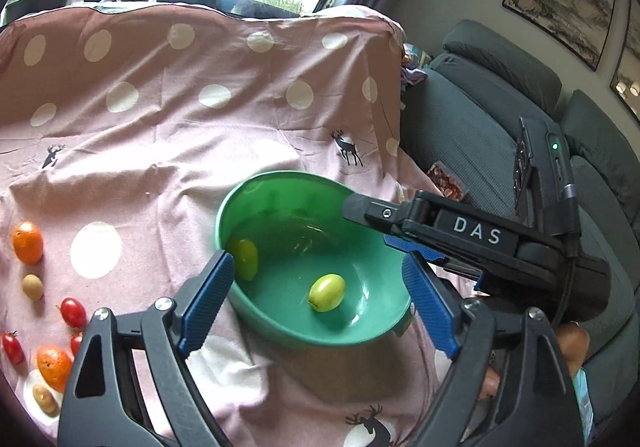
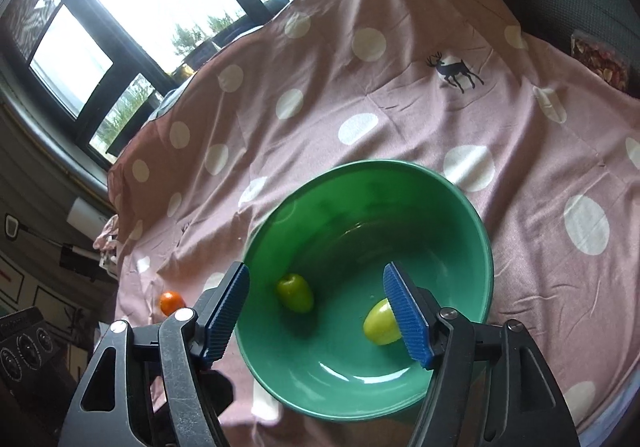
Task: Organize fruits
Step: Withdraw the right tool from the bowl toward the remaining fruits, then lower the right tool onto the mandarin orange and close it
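Both tools hung over the green bowl [image 1: 320,335], which sat on the pink dotted cloth [image 1: 200,127] in the lower middle of both views. The left gripper [image 1: 316,299] had its blue pads spread wide, nothing between them but the bowl below. The right gripper [image 2: 320,311] was also spread, pinching nothing; in the left view it reached in from the right edge over the bowl's rim.

Two green fruits lay loose inside. One green fruit [image 1: 327,292] rested near the bowl's centre in the left view; the other green fruit [image 1: 245,259] sat against the left wall. Both lay right under the parted jaws, which suggests they had been dropped in from above.

More fruit waited at the left edge of the left view: an orange [image 1: 27,242], a small brown fruit [image 1: 33,286], a red tomato [image 1: 73,311] and another orange [image 1: 53,367] lower down. They lay well apart from the bowl, likely as the unsorted pile. The bowl seemed placed centrally so either hand could reach it. Task judged early.
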Action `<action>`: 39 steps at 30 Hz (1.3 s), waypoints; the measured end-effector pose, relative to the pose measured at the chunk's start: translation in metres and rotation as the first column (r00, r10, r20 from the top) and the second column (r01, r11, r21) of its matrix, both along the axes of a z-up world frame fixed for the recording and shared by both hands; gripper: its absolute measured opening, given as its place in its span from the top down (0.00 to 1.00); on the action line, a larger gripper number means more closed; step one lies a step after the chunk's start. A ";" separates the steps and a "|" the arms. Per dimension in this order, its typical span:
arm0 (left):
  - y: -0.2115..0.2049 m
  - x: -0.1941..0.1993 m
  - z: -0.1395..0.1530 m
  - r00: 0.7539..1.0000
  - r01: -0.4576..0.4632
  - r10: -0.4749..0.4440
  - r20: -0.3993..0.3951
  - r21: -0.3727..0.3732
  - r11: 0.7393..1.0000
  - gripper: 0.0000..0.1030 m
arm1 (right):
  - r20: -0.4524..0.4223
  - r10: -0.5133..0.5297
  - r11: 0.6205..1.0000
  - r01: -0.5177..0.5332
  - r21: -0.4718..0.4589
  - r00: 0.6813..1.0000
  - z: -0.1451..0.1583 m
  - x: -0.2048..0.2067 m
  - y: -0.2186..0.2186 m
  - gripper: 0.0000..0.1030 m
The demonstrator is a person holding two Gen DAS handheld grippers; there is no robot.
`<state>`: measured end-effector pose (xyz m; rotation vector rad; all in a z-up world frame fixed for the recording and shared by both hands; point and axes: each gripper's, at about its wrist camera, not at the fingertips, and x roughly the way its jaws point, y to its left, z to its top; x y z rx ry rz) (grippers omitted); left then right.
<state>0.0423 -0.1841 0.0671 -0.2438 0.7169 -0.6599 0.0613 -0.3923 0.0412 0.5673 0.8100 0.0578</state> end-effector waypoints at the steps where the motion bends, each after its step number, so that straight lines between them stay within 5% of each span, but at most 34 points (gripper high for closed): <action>1: 0.011 -0.003 0.003 1.000 -0.022 0.022 -0.001 -0.008 1.000 0.15 | 0.009 0.001 1.000 -0.001 -0.011 1.000 0.003 -0.001 0.003 0.31; 5: 0.056 -0.013 0.007 0.992 -0.123 0.122 -0.019 -0.037 0.992 0.04 | 0.049 0.032 0.999 -0.031 -0.026 0.998 0.013 -0.004 0.017 0.29; 14: 0.137 -0.019 -0.023 0.947 -0.319 0.321 -0.012 0.060 0.946 0.03 | 0.067 0.157 0.987 -0.154 -0.047 0.985 0.016 0.003 0.073 0.29; 19: 0.177 -0.017 -0.053 0.918 -0.390 0.392 -0.064 0.043 0.920 0.03 | 0.053 0.198 0.972 -0.189 -0.137 0.979 0.009 0.010 0.113 0.29; 31: 0.204 -0.011 -0.066 0.900 -0.409 0.413 -0.137 0.060 0.911 0.04 | -0.023 0.377 0.919 -0.376 -0.119 0.926 -0.025 0.022 0.175 0.28; 39: 0.201 -0.007 -0.076 0.898 -0.378 0.396 -0.192 0.120 0.918 0.12 | -0.082 0.454 0.891 -0.455 0.012 0.887 -0.047 0.028 0.193 0.28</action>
